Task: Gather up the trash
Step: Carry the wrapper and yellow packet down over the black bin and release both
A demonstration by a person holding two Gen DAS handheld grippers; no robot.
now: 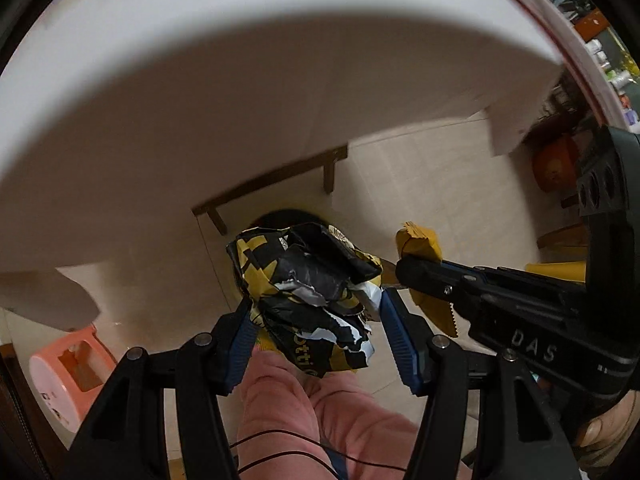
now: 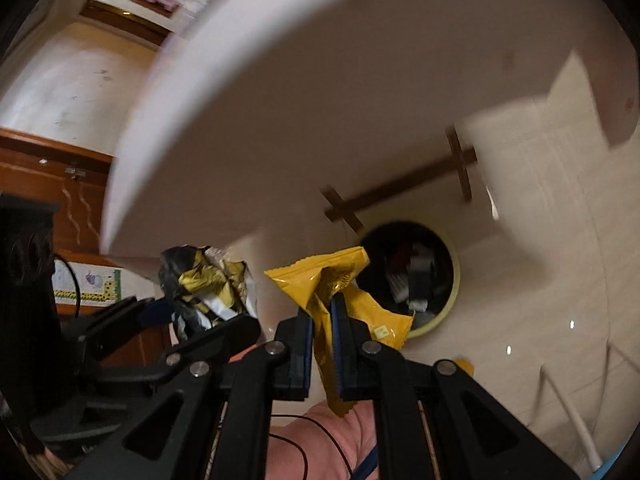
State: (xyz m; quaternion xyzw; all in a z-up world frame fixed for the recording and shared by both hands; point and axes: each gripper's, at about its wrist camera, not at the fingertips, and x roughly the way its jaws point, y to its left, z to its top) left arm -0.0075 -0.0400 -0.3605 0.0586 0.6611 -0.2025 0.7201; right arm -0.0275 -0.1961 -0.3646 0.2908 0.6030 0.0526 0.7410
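While both wrappers hung above floor, black-yellow wrapper (image 1: pixel 308 296) sat clamped in left tool (image 1: pixel 314 332); yellow wrapper (image 2: pixel 340 292) pinched tight in right tool (image 2: pixel 322 320). Bin (image 2: pixel 450 312) stood below near counter (image 2: pixel 280 100) edge, likely drop target.

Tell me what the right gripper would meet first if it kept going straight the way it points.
Probably the trash bin on the floor. The right gripper, shut on a yellow wrapper, points down toward its open mouth, with nothing visibly between them. Depth is unclear, so it could pass just beside the rim.
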